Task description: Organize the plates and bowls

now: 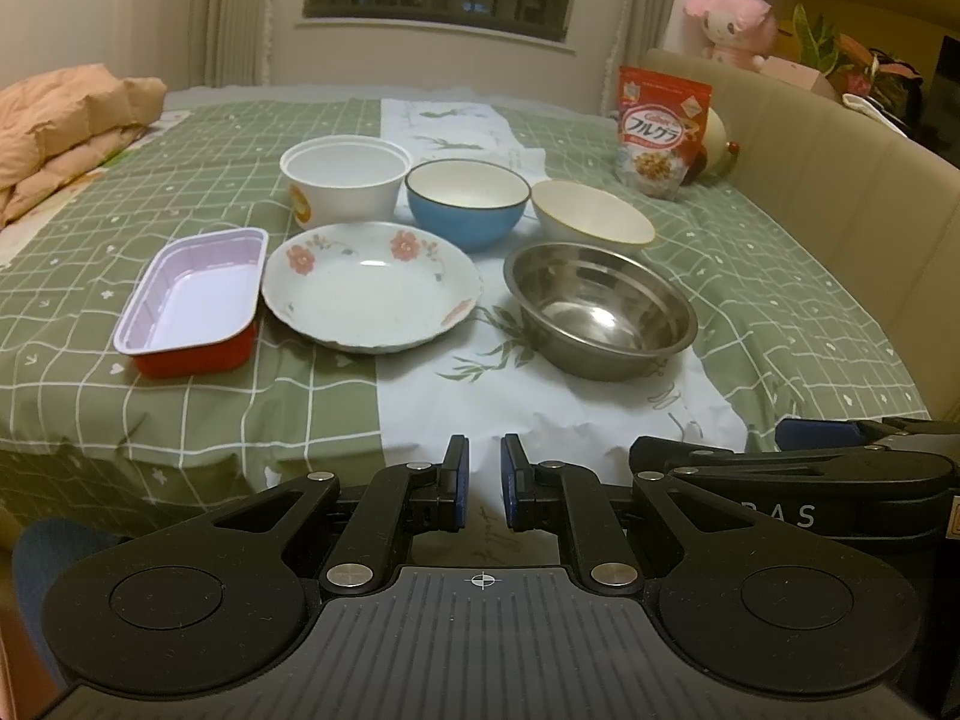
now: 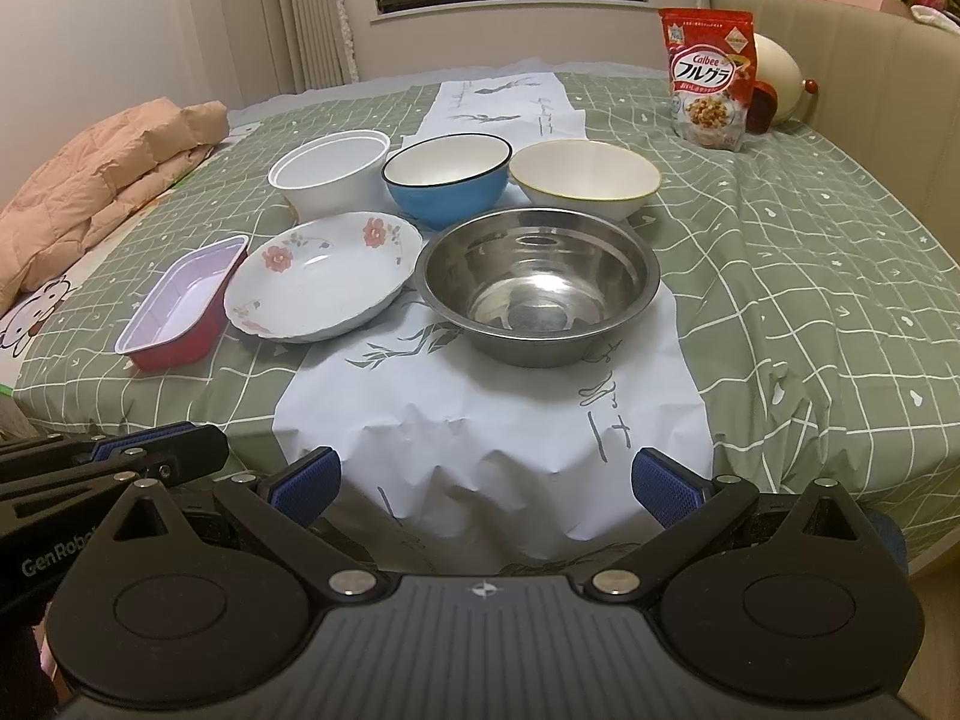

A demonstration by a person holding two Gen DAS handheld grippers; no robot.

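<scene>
1. Left gripper (image 1: 483, 480): jaws closed to a narrow gap, nothing between the blue pads; it hangs over the near edge of the bed.
2. Right gripper (image 2: 486, 483): jaws spread wide, empty, over the near end of the paper sheet (image 2: 498, 456).
3. Paper sheet: white, printed with leaves and writing, laid along the middle of the green checked bedspread (image 2: 810, 276).
4. Steel bowl (image 2: 537, 285): nearest the grippers, on the paper, upright, empty.
5. Floral plate (image 2: 321, 276): just left of the steel bowl, partly on the paper.
6. Red tray (image 2: 183, 306): rectangular, pale inside, just left of the plate, at the end of the front row.
7. Back row, left to right: white tub (image 2: 333, 174), blue bowl (image 2: 447, 180), cream bowl (image 2: 585, 180), set close side by side, all upright and empty.
8. Cereal bag (image 2: 711, 81): standing at the far right of the bed, well apart from the dishes.
9. Peach quilt (image 2: 102, 180): bunched at the left.
10. Pink plush (image 1: 729, 21): beyond the headboard.
</scene>
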